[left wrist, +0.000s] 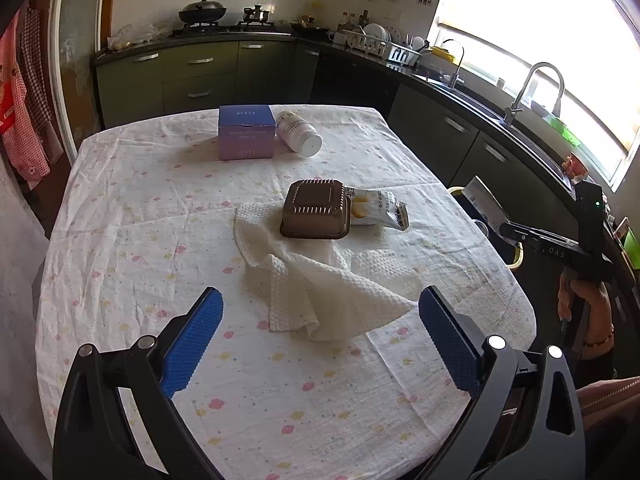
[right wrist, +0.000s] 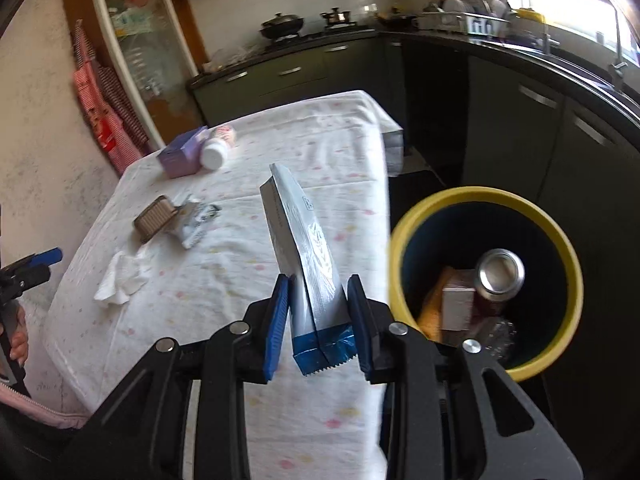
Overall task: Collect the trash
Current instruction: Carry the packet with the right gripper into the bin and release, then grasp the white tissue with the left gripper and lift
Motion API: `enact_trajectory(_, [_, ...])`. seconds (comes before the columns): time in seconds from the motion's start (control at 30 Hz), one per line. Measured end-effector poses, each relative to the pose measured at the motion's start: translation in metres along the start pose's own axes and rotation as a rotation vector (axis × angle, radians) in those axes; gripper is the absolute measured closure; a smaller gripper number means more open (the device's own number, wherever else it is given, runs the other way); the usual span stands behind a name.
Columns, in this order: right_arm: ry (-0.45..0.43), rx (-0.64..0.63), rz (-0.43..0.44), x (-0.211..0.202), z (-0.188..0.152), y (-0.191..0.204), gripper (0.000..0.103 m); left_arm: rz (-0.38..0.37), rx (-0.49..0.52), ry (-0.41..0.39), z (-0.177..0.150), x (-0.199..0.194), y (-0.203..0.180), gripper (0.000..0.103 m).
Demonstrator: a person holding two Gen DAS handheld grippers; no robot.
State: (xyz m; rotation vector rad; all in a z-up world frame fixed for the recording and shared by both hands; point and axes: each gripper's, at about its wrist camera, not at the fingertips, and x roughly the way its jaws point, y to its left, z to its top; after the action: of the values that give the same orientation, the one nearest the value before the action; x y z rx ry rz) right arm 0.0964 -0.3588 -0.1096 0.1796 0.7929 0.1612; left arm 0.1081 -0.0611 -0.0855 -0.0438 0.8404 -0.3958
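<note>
Kitchen counter (left wrist: 120,216) carried scattered trash while right hand-held gripper (right wrist: 318,324) pinched a silver-blue pouch (right wrist: 304,248) beside the yellow-rimmed bin (right wrist: 486,280) at frame right; left hand-held gripper (left wrist: 320,336) stood spread, empty, lower center.

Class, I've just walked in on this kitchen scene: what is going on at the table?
A person is clearing trash with two handheld grippers. The right gripper grips a silver and blue foil pouch beside the yellow-rimmed bin, which already holds a can. The left gripper hangs open above a crumpled white paper towel. A brown plastic tray, snack wrapper, purple box and white bottle lie on the table.
</note>
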Motion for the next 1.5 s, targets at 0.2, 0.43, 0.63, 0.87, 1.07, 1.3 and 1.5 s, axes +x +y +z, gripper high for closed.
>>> enact_trajectory(0.2, [0.062,0.106,-0.158,0.021,-0.002,-0.068,0.074,-0.006,0.01,0.018,0.002,0.01,-0.004,0.006])
enact_trajectory(0.43, [0.102,0.153,-0.252,0.053,-0.002,-0.103,0.07,-0.01,0.019,0.039,0.003,0.018,-0.007,0.006])
enact_trajectory(0.63, [0.064,0.167,-0.252,0.042,-0.003,-0.093,0.066,-0.018,0.017,0.057,0.002,0.025,-0.008,0.006])
enact_trajectory(0.87, [0.03,0.13,-0.196,0.023,-0.013,-0.059,0.057,-0.001,0.023,0.078,0.007,0.043,-0.01,0.005])
enact_trajectory(1.07, [0.029,0.105,-0.144,0.021,-0.014,-0.038,0.052,0.017,0.02,0.116,0.014,0.073,-0.008,0.005])
enact_trajectory(1.3, [0.035,0.101,-0.114,0.023,-0.016,-0.031,0.051,0.029,-0.028,0.186,0.016,0.11,0.005,0.011])
enact_trajectory(1.5, [0.03,0.109,-0.105,0.021,-0.016,-0.032,0.05,0.069,-0.02,0.174,0.019,0.11,0.009,0.046])
